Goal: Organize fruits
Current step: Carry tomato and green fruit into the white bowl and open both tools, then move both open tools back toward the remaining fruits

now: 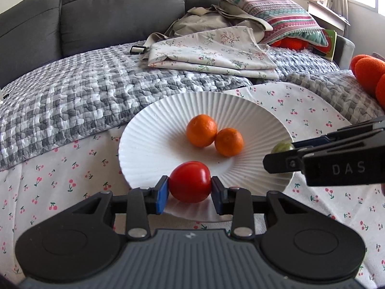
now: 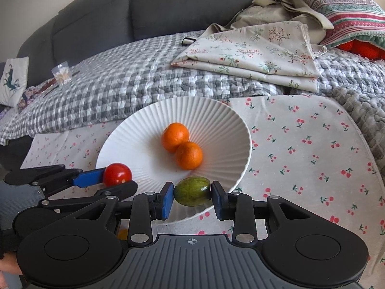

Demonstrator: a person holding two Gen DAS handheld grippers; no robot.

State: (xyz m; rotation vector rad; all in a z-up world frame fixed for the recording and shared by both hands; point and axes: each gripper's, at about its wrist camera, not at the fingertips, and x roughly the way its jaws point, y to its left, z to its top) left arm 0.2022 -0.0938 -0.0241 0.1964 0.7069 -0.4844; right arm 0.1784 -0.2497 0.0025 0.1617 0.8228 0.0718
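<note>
The left claw point(image 1: 189, 189) is clenched on a red tomato point(image 1: 190, 181) over the ribbed white plate point(image 1: 154, 130) at its 7 o'clock rim; the right claw point(image 2: 192, 196) grips a green fruit point(image 2: 192, 191) over the rim at about 5 o'clock. Two oranges point(image 1: 201, 130) sit touching at the plate's centre. The risk, as I judge it: releasing so near the sloped rim could send either fruit rolling into the oranges or off onto the cherry-print cloth point(image 2: 312, 149). The two claws sit close together and could clash. Open room lies from 9 to 12 o'clock on the plate.
</note>
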